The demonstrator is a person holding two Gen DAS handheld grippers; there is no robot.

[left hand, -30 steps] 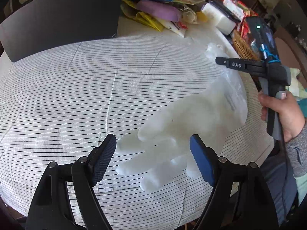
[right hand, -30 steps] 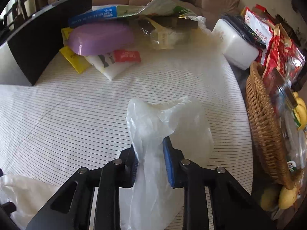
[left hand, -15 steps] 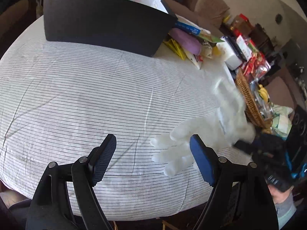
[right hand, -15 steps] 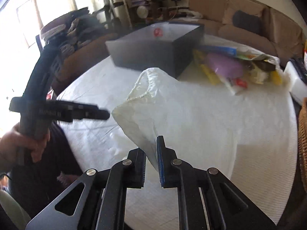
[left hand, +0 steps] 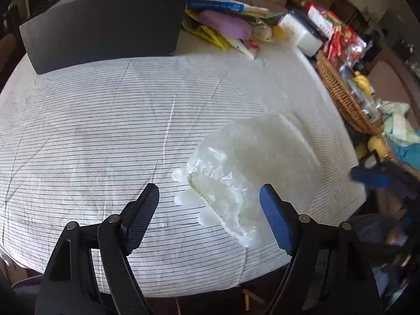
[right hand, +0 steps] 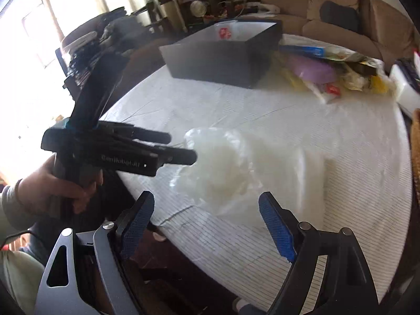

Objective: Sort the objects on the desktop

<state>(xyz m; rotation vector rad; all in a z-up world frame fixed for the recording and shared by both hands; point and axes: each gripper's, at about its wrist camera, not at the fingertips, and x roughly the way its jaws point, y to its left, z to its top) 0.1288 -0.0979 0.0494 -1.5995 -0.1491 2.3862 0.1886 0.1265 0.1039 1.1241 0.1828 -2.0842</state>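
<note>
Left wrist view shows the left gripper (left hand: 208, 210) with its fingers spread wide apart, holding nothing, poised over the near edge of a round table (left hand: 92, 120) covered in a white cloth with thin dark stripes. The translucent plastic glove (left hand: 236, 173) lies crumpled on the cloth just ahead of and between the two finger pads, its cuff folded over so that only a few fingertips stick out on the left side. At the far side of the table stands a black box (left hand: 105, 26), and beside it a heap of packets with a purple pouch (left hand: 225, 23); a wicker basket (left hand: 341, 94) sits at the right edge. In the right wrist view the right gripper (right hand: 207, 223) also has its fingers wide apart and empty, with the glove lying loose on the cloth just beyond them, blurred. The left gripper appears there at the left, held in the person's hand (right hand: 55, 183).
</note>
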